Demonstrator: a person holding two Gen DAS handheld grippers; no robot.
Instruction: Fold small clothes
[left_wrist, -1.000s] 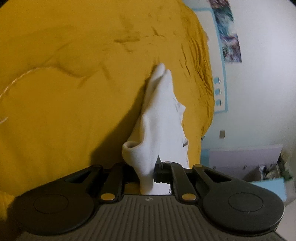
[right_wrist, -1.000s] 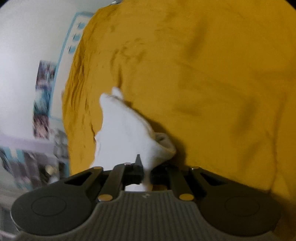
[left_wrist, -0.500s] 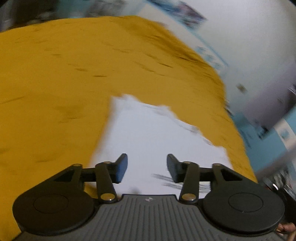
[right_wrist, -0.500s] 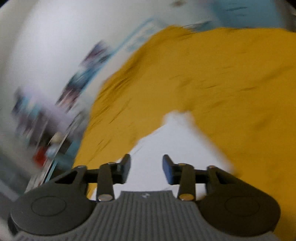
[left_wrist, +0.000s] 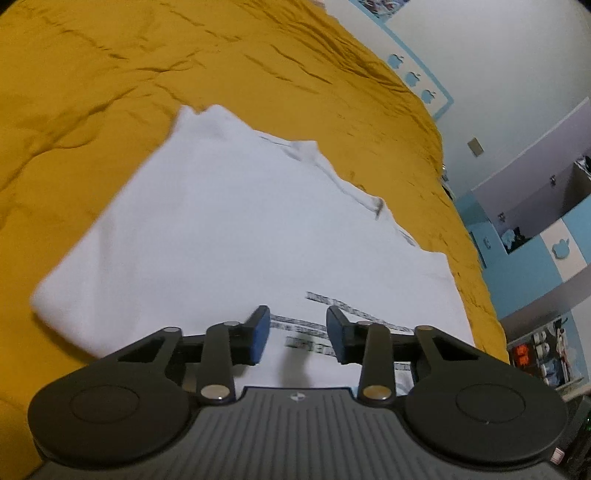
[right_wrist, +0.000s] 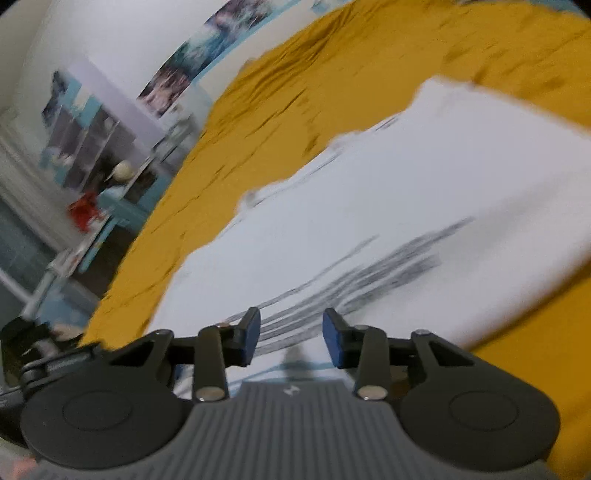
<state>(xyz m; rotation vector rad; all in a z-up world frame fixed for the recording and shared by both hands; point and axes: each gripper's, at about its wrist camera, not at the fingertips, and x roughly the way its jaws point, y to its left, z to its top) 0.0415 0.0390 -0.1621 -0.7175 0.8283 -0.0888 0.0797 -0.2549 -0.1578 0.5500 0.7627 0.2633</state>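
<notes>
A small white garment (left_wrist: 229, 229) with dark printed lines lies flat on the mustard-yellow bedspread (left_wrist: 110, 74). My left gripper (left_wrist: 298, 332) is open and empty, just above the garment's near edge by the print. In the right wrist view the same white garment (right_wrist: 406, 192) lies spread on the yellow bedspread (right_wrist: 295, 96), blurred by motion. My right gripper (right_wrist: 291, 332) is open and empty above the printed part near the garment's edge.
The bed's far edge meets a white wall with blue trim and stickers (left_wrist: 413, 77). Shelves with small items (left_wrist: 543, 347) stand past the bed's right side. In the right wrist view a cluttered blue shelf unit (right_wrist: 92, 206) stands left of the bed.
Both grippers were shut on the hanging white garment one second ago. They have let go and opened, and the garment now lies flat on the bedspread. Both views have swung.
</notes>
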